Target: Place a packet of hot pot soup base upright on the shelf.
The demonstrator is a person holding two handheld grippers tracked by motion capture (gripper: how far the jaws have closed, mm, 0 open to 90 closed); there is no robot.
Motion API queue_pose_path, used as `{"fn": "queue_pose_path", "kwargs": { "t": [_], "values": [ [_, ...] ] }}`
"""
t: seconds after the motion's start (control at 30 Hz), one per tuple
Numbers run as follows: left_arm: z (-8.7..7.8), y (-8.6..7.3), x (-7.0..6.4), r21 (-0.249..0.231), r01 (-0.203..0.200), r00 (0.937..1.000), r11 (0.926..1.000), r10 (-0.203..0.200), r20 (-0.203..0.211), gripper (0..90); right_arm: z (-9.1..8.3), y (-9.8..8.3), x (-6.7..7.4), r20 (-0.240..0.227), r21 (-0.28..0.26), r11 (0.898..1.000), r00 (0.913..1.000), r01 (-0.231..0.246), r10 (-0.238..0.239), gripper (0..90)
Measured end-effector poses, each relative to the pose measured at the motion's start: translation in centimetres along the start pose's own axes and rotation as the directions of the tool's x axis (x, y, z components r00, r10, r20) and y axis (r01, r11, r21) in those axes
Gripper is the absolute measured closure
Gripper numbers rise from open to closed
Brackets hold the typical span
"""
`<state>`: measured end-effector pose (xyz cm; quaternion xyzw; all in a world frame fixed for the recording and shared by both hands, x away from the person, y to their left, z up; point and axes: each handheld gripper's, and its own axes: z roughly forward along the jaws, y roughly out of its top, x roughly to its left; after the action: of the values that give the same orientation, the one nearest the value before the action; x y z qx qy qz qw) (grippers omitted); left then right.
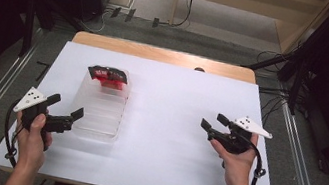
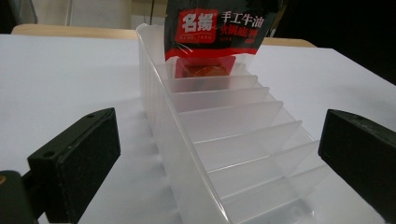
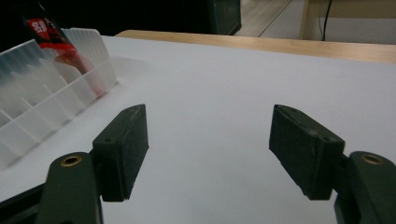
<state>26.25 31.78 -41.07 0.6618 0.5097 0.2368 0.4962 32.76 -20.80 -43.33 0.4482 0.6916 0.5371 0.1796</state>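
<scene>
Your left gripper (image 1: pixel 67 111) stands wide astride the near end of the clear slotted plastic tray (image 1: pixel 98 112), whose far slot holds the red-and-black sauce sachet (image 1: pixel 107 76); your right gripper (image 1: pixel 214 125) hangs wide and empty, well apart; next, I judge, clamp the tray steady.

Your white table (image 1: pixel 162 122) is lit bright and even from overhead in the high view, with only faint soft shadows, while everything past its left and right edges drops to near black and the whole shot looks soft and a bit low-res. In the left gripper view the clear organizer (image 2: pixel 224 140) looks milky, with light bleeding through its walls. Up close, both gripper views show your own jaws dark and slightly fuzzy.
</scene>
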Motion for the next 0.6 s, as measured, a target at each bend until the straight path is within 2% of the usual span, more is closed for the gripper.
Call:
{"fn": "queue_pose_path", "kwargs": {
  "t": [0.27,0.6],
  "values": [
    [0.0,0.0,0.0,0.0,-0.001,1.0,1.0,0.001,-0.002,0.0,-1.7,-1.8,-1.1,0.053,0.007,1.0,0.9984,-0.018,0.017,28.9],
    [-0.1,-0.1,0.2,-0.002,0.002,1.0,1.0,-0.002,-0.005,0.0,-4.3,-3.7,-2.8,0.094,0.004,0.999,0.995,-0.035,0.035,26.9]
  ]
}}
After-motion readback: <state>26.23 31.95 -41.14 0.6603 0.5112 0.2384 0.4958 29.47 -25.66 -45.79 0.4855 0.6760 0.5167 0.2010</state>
